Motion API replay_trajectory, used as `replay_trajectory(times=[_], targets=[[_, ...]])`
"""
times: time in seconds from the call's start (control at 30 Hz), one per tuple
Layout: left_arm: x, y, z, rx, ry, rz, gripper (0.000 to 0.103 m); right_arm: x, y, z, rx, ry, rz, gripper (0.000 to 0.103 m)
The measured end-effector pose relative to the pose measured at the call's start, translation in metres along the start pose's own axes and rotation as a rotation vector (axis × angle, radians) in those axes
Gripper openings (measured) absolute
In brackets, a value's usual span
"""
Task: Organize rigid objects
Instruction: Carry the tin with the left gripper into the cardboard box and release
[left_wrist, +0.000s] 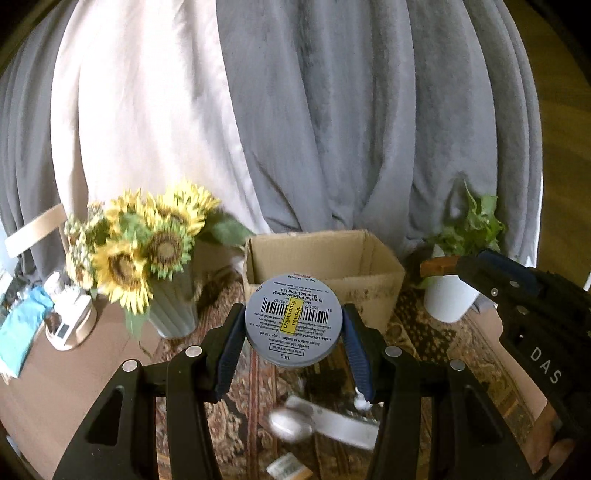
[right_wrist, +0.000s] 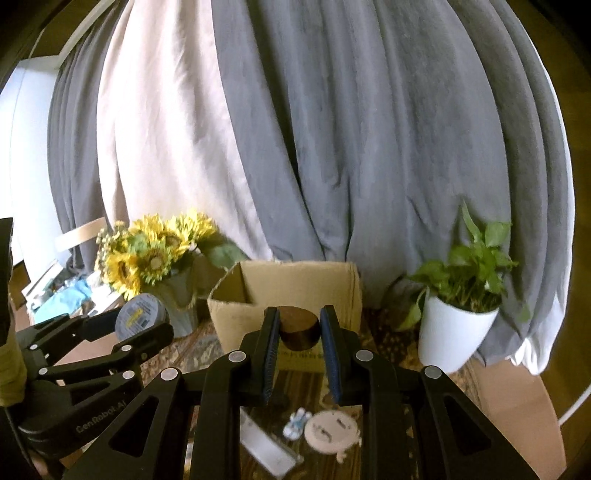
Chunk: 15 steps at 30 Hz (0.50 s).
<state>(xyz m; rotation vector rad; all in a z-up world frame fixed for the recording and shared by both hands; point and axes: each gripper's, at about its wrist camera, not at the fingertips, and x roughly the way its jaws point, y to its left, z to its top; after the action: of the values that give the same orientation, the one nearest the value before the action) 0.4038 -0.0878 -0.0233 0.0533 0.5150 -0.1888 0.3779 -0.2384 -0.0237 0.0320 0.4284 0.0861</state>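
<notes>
Clamped between the blue-padded fingers of the left gripper (left_wrist: 294, 325) is a round grey tin (left_wrist: 291, 319), held up with its barcoded underside facing the left wrist camera. Behind it an open cardboard box (left_wrist: 380, 280) stands on the patterned rug (left_wrist: 424, 339); its inside is hidden from this angle. Left of the box, a ribbed vase (left_wrist: 173, 310) holds sunflowers (left_wrist: 147, 240), and to the right a white pot (left_wrist: 448, 295) holds a leafy plant. Below the tin, blurred white items (left_wrist: 317, 424) lie on the rug. The right gripper enters from the right edge, pinching something brown.

From the right wrist camera, the right gripper (right_wrist: 300, 328) is closed on a dark brown cylindrical object (right_wrist: 298, 328), held in front of the same box (right_wrist: 236, 317), whose visible corner shows only bare cardboard. On the rug below lie a white round disc (right_wrist: 331, 430), a small white-and-blue piece (right_wrist: 295, 424) and a flat white bar (right_wrist: 267, 446). At left, the left gripper (right_wrist: 142, 325) holds the tin (right_wrist: 138, 317) aloft.
</notes>
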Motion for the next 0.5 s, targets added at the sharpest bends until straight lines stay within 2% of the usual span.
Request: replay_trajectory(times=[0.27, 0.5], targets=[[0.036, 0.007, 0.033, -0.007, -0.019, 0.003, 0.051, 0.035, -0.004, 0.023, -0.013, -0.028, 0.014, 0.024], [0.07, 0.008, 0.06, -0.016, 0.002, -0.009, 0.051, 0.071, -0.012, 0.044, 0.002, -0.007, 0.026, 0.024]])
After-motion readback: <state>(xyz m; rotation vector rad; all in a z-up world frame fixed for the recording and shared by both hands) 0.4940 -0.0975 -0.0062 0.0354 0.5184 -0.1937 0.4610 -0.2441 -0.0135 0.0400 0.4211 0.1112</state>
